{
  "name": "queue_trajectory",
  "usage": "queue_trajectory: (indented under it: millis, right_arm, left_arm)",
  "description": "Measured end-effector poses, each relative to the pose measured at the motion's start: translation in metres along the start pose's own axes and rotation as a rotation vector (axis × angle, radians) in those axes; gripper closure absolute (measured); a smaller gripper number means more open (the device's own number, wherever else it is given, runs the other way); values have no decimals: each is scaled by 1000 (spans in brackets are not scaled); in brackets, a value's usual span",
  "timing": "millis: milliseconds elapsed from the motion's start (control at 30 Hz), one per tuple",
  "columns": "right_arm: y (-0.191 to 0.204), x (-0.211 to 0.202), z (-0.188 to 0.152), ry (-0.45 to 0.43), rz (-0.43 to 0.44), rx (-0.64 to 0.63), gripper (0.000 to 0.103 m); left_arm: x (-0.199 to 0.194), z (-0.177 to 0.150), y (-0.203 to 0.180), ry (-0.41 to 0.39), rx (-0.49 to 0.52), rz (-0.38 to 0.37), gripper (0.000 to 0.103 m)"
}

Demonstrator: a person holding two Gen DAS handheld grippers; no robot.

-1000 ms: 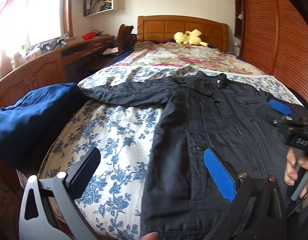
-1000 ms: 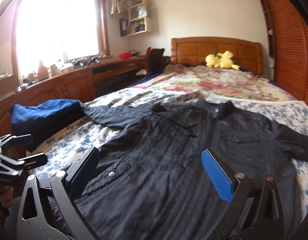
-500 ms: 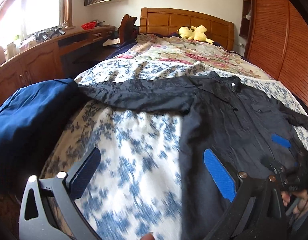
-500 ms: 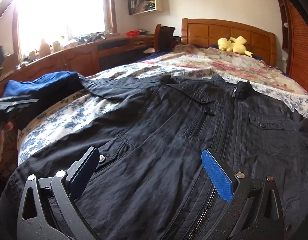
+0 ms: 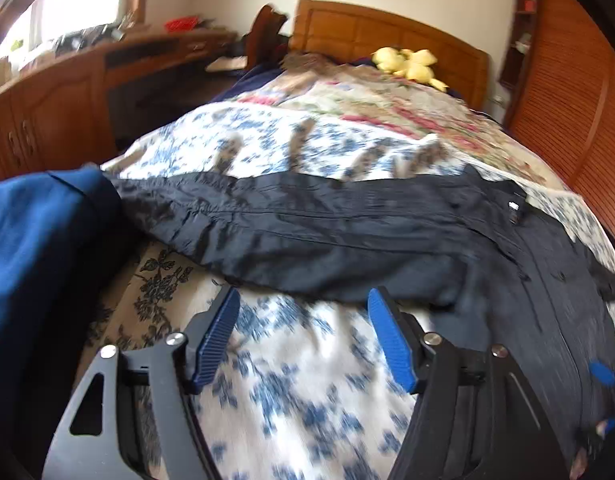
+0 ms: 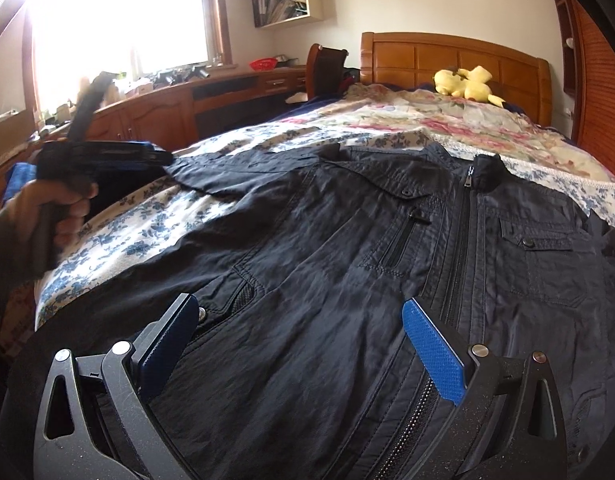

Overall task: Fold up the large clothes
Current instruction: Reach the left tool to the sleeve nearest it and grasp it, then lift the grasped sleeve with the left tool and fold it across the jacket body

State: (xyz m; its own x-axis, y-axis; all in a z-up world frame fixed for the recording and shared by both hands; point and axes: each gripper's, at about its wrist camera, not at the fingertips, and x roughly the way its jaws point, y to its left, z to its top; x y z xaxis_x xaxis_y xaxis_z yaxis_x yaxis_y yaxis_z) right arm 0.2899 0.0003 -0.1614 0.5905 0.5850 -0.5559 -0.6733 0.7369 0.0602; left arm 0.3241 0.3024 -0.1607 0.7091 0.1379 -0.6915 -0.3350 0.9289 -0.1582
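Observation:
A black zip jacket (image 6: 347, 248) lies front up, spread flat on the floral bedspread (image 6: 139, 236). In the left wrist view its left sleeve (image 5: 307, 232) stretches out to the left across the bed. My left gripper (image 5: 303, 300) is open and empty, just short of the sleeve's near edge. It also shows in the right wrist view (image 6: 103, 160), held in a hand above the sleeve end. My right gripper (image 6: 299, 312) is open and empty, low over the jacket's lower front, left of the zip.
A blue garment (image 5: 39, 248) lies bunched at the bed's left edge by the sleeve cuff. A wooden desk and cabinets (image 6: 155, 116) run along the left wall. A yellow plush toy (image 6: 465, 84) sits at the headboard. A slatted wooden wardrobe (image 5: 575, 92) stands on the right.
My left gripper has moved left and forward, from the jacket's body to its left sleeve, and its jaws have narrowed. My right gripper has moved in closer over the jacket front.

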Motion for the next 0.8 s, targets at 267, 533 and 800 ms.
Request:
queue_trajectory:
  millis: [267,533,800]
  right_arm:
    - [0,-1,0,-3,4,6,0]
    - [0,-2,0,-8,10,12,0]
    - [0,-2,0,-8,8,10,0]
  left_arm:
    - [57,15,34,80,-146,80,38]
    - [86,21,36,129,-219,81,38]
    - [84,31,16,100,-182,100,101]
